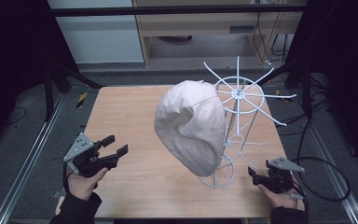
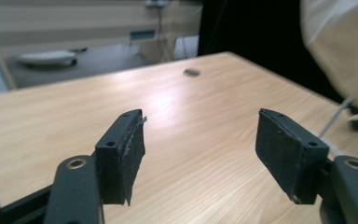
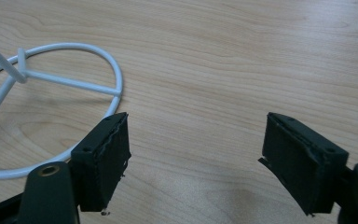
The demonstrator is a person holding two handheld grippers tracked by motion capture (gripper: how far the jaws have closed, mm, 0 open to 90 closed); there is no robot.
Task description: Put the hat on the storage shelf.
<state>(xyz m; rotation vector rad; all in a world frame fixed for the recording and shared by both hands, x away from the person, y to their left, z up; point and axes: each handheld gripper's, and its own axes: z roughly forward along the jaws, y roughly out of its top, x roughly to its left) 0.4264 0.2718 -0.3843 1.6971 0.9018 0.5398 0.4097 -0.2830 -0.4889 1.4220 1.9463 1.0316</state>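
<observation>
A pale beige cap [image 1: 191, 126] hangs on a white wire rack [image 1: 237, 94] that stands on the right half of the wooden table [image 1: 135, 186]. My left gripper [image 1: 115, 145] hovers over the table's left side, well apart from the cap, jaws wide open with nothing between them [image 2: 200, 126]. The cap's edge [image 2: 340, 42] shows at the upper right of the left gripper view. My right gripper [image 1: 253, 174] sits low near the front right corner, just right of the rack's base ring [image 3: 74, 83]. It is open and empty [image 3: 198, 126].
A small dark hole [image 2: 192, 72] marks the table far ahead of the left gripper. Metal rails [image 1: 28, 158] run along the floor on both sides. A black cable [image 1: 326, 186] loops off the right edge. Bare tabletop lies between the two hands.
</observation>
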